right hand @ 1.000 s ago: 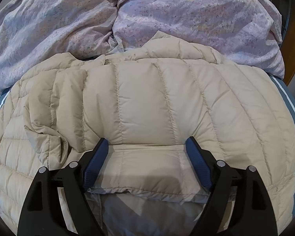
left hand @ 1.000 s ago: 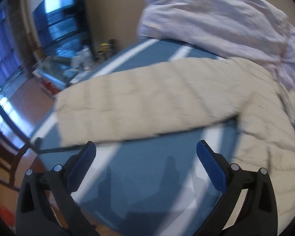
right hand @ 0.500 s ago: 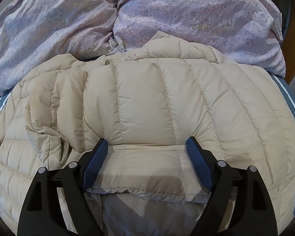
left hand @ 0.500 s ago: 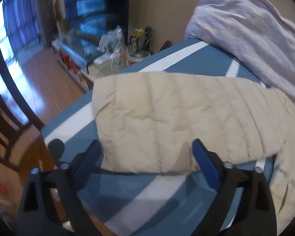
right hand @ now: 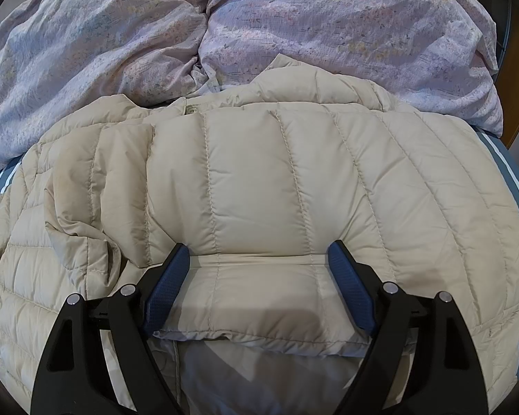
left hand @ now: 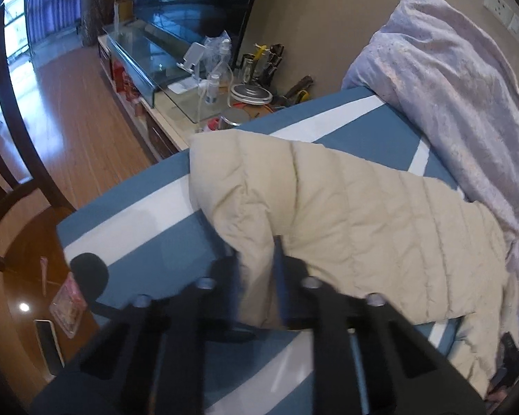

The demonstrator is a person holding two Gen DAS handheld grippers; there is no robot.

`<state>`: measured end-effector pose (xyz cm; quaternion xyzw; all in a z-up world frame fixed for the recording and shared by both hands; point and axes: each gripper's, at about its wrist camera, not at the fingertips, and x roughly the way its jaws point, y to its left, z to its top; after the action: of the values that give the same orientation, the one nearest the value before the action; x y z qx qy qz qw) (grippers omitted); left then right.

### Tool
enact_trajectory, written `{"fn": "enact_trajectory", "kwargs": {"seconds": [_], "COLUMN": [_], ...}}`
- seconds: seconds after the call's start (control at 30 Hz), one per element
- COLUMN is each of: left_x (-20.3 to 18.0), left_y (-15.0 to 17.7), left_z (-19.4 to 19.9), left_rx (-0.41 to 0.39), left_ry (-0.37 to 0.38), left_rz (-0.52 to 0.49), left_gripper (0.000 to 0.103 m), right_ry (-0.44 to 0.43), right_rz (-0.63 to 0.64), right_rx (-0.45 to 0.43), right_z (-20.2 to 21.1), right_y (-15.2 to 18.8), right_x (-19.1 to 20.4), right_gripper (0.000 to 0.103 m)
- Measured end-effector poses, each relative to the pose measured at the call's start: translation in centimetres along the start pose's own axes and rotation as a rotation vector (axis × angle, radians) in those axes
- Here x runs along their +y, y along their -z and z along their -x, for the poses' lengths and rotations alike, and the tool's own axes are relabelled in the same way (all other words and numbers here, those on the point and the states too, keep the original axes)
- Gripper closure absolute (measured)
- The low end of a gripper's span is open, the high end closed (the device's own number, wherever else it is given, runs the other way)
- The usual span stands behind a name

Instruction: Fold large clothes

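Now the left gripper, blurred, seems clamped on the cuff of the cream quilted puffer jacket spread over the blue-and-white striped sheet; the right gripper hovers spread wide over the hem.

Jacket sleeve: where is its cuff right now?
In the left wrist view, the sleeve lies across the blue bedcover, cuff end pinched in the left claw.
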<state>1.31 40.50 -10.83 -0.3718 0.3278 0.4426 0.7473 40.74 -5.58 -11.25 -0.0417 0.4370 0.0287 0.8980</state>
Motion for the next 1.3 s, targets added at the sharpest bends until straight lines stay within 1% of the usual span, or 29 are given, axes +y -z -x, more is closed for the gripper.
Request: {"fn": "enact_trajectory", "kwargs": {"seconds": [0.03,0.13,0.27,0.3,0.43,0.47,0.53,0.57,0.63,0.77,0.8,0.87,1.0,1.07,1.17,1.23,1.3], "left_x": [-0.2,-1.7,-4.8,-5.6,-11.2,-13.4,-16.4,-18.9,-22.4,-28.3,-30.0,-32.5,-37.4,-39.3,-41.9,-43.4,-44.3], "left_y": [0.0,-0.1,-0.6,-0.7,-1.2,-1.1,-0.7,-0.2,1.0,3.7,4.6,6.1,9.8,11.3,13.7,15.3,16.2], "left_z": [0.1,0.8,2.3,2.7,4.8,5.6,6.1,6.6,7.1,7.5,7.6,7.7,8.1,8.1,8.1,8.2,8.0], "left_rx": [-0.002,-0.017,-0.041,-0.05,-0.084,-0.093,-0.094,-0.092,-0.09,-0.049,-0.035,-0.012,0.036,0.061,0.093,0.112,0.126], "left_ry": [-0.005,-0.029,0.007,0.021,0.117,0.157,0.21,0.248,0.294,0.398,0.43,0.481,0.578,0.609,0.647,0.663,0.666], "left_rz": [-0.006,-0.056,-0.117,-0.134,-0.218,-0.253,-0.296,-0.335,-0.392,-0.467,-0.485,-0.513,-0.582,-0.61,-0.652,-0.681,-0.7], "left_gripper": [0.096,0.099,0.1,0.1,0.1,0.1,0.1,0.1,0.1,0.1,0.1,0.1,0.1,0.1,0.1,0.1,0.1], "right_ry": [0.001,0.001,0.002,0.003,0.005,0.006,0.006,0.006,0.006,-0.003,-0.012,-0.049,-0.119,-0.127,-0.109,-0.088,-0.069], "right_rz": [0.0,0.0,0.0,0.001,-0.001,0.0,-0.001,-0.001,-0.002,-0.004,0.0,0.007,-0.019,-0.034,-0.048,-0.051,-0.057], "right_rx": [0.0,0.0,0.0,0.0,-0.001,0.0,0.0,0.0,0.0,0.012,0.02,0.032,0.02,0.002,-0.031,-0.051,-0.066], "right_z": [0.0,0.0,0.0,0.0,0.0,0.0,0.0,0.0,0.0,-0.1,0.0,0.2,1.8,2.9,4.5,5.3,5.8], "right_y": [0.0,0.0,0.0,0.0,0.0,0.0,-0.1,-0.1,-0.1,-0.2,-0.3,-0.5,-0.6,-0.5,-0.3,-0.1,0.1], "right_x": [0.0,0.0,-0.1,0.0,0.0,0.1,0.1,0.1,0.1,0.1,0.2,0.0,-1.1,-1.9,-3.4,-4.4,-5.4], "right_gripper": [0.019,0.019,0.019,0.019,0.019,0.019,0.019,0.019,0.019,0.019,0.018,0.015,0.015,0.015,0.015,0.015,0.015]}}
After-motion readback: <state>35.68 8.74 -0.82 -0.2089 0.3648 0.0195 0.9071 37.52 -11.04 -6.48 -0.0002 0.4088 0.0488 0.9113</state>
